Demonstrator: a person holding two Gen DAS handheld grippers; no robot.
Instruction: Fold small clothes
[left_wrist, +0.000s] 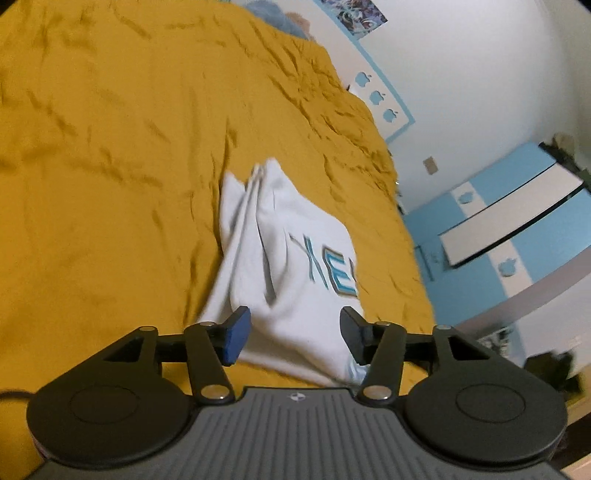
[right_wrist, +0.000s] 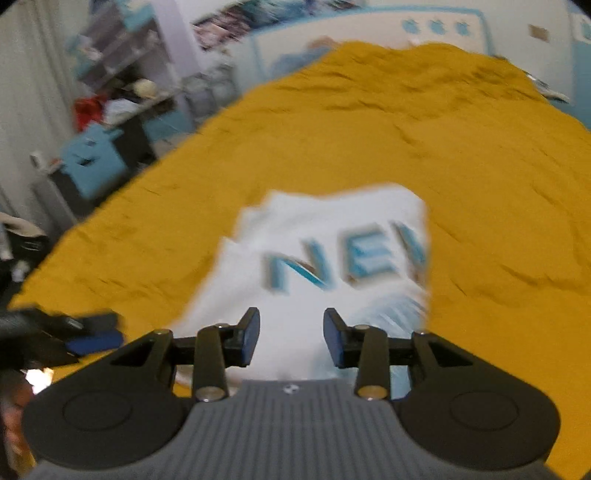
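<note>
Blurrily, white shirt (right_wrist: 314, 258) print reads perhaps "NEW".

A wrinkled mustard bedspread (left_wrist: 110, 166) is spreading out beyond the fingers; a blue-and-white cabinet (left_wrist: 517, 229) is standing far right of them

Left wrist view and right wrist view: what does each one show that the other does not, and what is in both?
Only the left wrist view shows the blue and white cabinet and the left tongs from behind, open with nothing between them. Only the right wrist view shows the cluttered shelves and the open right tongs; the left tongs appear at its left edge. Both show the folded white shirt on the mustard bedcover.
</note>
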